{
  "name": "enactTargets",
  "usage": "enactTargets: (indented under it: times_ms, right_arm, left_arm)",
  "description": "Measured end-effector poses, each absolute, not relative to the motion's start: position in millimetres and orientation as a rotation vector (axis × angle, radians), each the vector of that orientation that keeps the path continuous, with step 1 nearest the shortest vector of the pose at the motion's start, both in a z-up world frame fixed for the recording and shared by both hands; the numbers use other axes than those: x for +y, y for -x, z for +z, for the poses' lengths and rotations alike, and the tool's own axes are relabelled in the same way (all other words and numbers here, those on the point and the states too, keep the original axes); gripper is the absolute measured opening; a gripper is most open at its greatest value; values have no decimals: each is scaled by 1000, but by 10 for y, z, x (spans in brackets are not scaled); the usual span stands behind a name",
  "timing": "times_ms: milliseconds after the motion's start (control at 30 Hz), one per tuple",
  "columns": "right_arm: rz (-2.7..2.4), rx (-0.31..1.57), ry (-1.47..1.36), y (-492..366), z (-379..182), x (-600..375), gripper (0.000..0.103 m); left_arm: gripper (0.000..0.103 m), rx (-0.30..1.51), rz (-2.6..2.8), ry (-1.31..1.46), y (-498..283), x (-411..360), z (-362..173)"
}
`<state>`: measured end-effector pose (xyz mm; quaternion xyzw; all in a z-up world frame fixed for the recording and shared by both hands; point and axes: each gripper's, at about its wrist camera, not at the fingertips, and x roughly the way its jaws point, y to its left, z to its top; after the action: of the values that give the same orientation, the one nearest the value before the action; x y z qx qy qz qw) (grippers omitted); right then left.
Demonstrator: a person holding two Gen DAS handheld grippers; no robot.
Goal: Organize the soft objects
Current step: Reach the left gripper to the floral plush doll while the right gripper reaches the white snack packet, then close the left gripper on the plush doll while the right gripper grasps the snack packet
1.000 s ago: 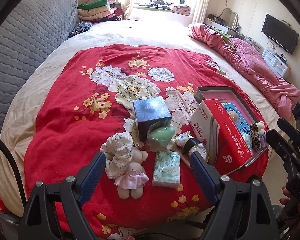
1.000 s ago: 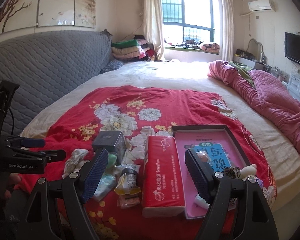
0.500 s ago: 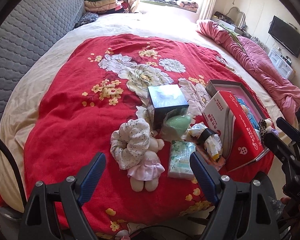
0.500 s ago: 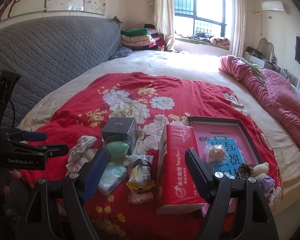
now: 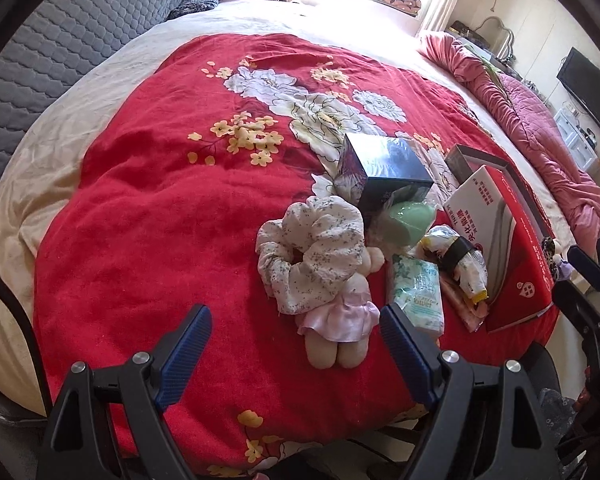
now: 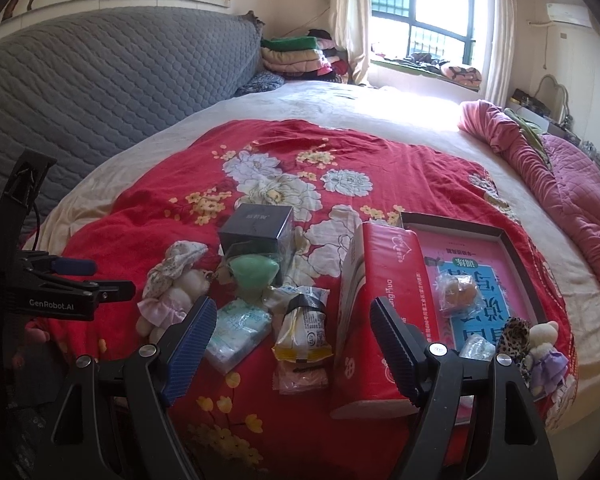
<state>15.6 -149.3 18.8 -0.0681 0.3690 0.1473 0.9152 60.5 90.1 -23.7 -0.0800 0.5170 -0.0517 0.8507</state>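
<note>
left gripper (image 5: 294, 340): jaws wide open, empty, lower centre of the left view, lined up on the doll, likely for a first pick
white floral fabric scrunchie (image 5: 312, 252): centre, draped on the doll's head
cream plush doll in pink skirt (image 5: 338, 320): centre, flat on the red floral blanket (image 5: 148, 220), feet toward the jaws
green egg-shaped sponge (image 5: 404, 222): centre right, against the dark box (image 5: 384, 168)
right gripper (image 6: 292, 340): jaws open, empty, over the snack packets
pink-lined shallow tray (image 6: 512, 256): right of the right view, probably the collecting spot; small bear (image 6: 542, 350) at its near corner
</note>
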Motion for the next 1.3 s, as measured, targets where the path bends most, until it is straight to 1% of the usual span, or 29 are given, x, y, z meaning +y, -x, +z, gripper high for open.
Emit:
enactTargets:
  times_ms: [200, 533, 567, 633, 667, 700, 733, 833, 1000, 1133, 1233, 1300]
  right_arm:
    - [306, 802, 188, -249, 20, -1390, 80]
    - [264, 946, 340, -695, -359, -1077, 80]
    - [253, 961, 365, -748, -390, -1049, 78]
    - [237, 982, 416, -852, -446, -1001, 72]
    - [223, 999, 451, -903, -484, -969, 70]
    - [216, 1016, 482, -946, -526, -940, 65]
    - [208, 1027, 502, -991, -559, -918, 57]
    - [194, 1093, 563, -1113, -685, -851, 52]
    - [163, 1181, 622, -1225, -919, -821, 51]
    - [135, 1171, 710, -1274, -1026, -796, 51]
    - [126, 1155, 771, -1322, -1093, -752, 47]
    - [134, 1147, 836, -1335, -1171, -695, 46]
  left_arm:
    - [86, 1081, -113, 190, -670, 932, -293]
    - [86, 1066, -151, 197, -768, 879, -395]
    - [86, 1064, -151, 195, -773, 877, -401]
    - [86, 1064, -155, 194, -780, 878, -407]
    - [86, 1060, -154, 196, -784, 879, -407]
    - [86, 1060, -159, 200, -788, 887, -412]
    - [86, 1059, -162, 204, -798, 893, -420]
    - [86, 1063, -163, 223, -835, 940, -458]
    - [86, 1058, -179, 276, -881, 1031, -494]
    - [86, 1068, -184, 273, -948, 1039, -556]
    - [86, 1074, -195, 309, -992, 1079, -602]
    - [86, 1081, -198, 325, -1019, 1095, -628]
